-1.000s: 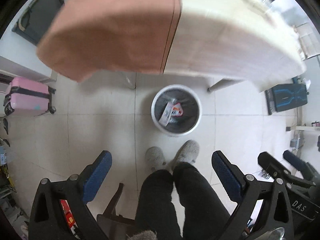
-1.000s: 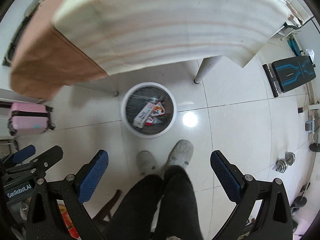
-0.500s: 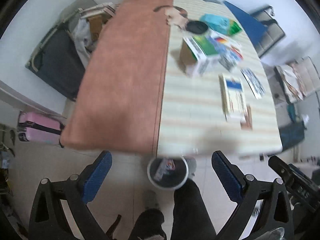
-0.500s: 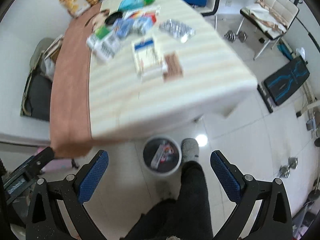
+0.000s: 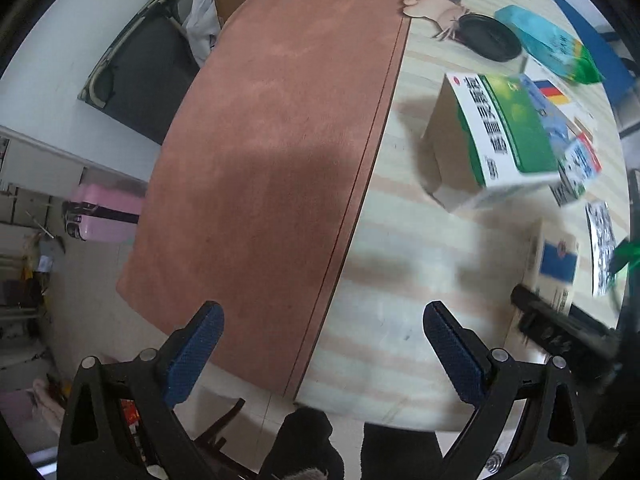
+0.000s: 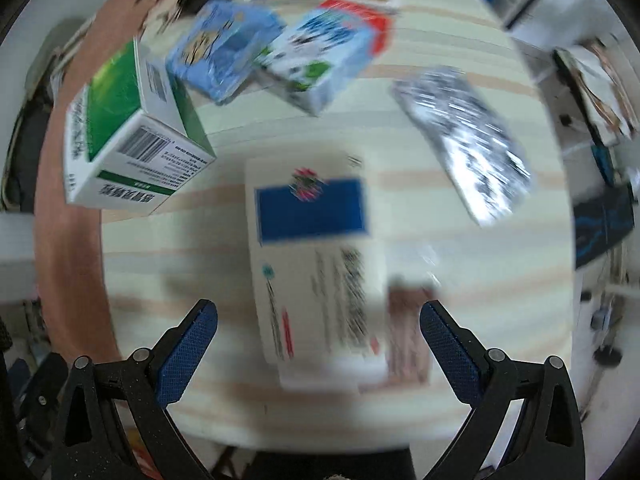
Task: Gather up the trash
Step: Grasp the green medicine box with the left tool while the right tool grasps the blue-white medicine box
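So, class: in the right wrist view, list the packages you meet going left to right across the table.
Green-and-white box → light blue box → white box with the blue rectangle → silver foil packet.

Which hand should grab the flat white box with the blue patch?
Probably the right. Its open tongs sit right over the box. The left tongs, also open, face bare table.
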### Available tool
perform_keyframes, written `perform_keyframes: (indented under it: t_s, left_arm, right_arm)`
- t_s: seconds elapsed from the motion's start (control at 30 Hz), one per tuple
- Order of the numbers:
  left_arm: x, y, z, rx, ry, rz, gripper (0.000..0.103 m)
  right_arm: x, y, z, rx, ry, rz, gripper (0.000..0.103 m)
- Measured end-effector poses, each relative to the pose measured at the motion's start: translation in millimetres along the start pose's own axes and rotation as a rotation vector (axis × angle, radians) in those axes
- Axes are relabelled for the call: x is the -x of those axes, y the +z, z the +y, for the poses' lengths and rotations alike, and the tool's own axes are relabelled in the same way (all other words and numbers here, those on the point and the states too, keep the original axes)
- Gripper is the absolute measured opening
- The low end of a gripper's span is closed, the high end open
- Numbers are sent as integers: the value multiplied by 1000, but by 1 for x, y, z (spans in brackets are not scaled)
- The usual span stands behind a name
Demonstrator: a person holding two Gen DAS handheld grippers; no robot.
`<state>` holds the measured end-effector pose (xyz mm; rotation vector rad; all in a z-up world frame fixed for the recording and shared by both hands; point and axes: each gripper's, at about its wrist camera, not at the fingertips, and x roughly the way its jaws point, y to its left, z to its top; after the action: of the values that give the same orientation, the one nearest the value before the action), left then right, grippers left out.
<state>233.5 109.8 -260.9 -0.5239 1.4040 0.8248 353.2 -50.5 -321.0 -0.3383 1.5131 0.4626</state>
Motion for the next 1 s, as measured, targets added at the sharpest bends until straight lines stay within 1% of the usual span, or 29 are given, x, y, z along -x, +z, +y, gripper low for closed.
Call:
perform_keyframes:
  t_s: [0.03,0.13,0.23,0.33,0.4,0.47,0.53,0.6,0.63,0.67,0.73,0.77,0.8,0.83,0.87,1.0]
  left_arm:
    - [0,4,-1,6,-2,1,102]
    - [8,21,-8,20,-15,-4,102]
    - [22,37,-16,28,-45,-22,102]
    - [32,57,-26,35,-107,-21,102]
    - [28,70,-35,38,-156,11,102]
    - [15,87,-48,50,-204,66,102]
    - [1,99,-61,70,-246,117,102]
    - [-12,110,-73,85,-270,152,102]
    - [-17,114,-80,84,-270,163,102]
    - [-22,116,-85,79,-270,170,101]
    - [-33,119,-96,56,-247,187,101]
    - [-37,118,-100,44,-242,190,99]
    - [-40,117,-103,32,-230,184,80]
    - [-41,115,-105,21,-217,175,75]
    - [-40,113,-105,15,-229,162,74]
    - [-21,94,-106,-73,-175,63,73]
  right_arm:
    - [-7,5,3,20,-12,16,86]
    - [-10,13,6,61,-41,15,75]
    - [-6,15,3,100,-48,3,74]
    - [15,18,-17,75,6,-13,75]
    - [37,24,-35,45,35,-50,75]
    - [56,34,-52,13,49,-82,75]
    - [68,46,-66,-8,50,-99,75]
    - [75,64,-80,-26,31,-118,75]
    - [75,62,-84,-36,27,-123,75]
    - [74,68,-89,-54,27,-124,75]
    - [74,73,-101,-83,27,-122,75]
    - [71,76,-107,-95,28,-119,75]
    - [69,77,-110,-103,30,-116,75]
    - [66,81,-109,-111,33,-112,75]
    - [64,83,-109,-116,38,-109,75]
    - [65,76,-108,-112,46,-114,75]
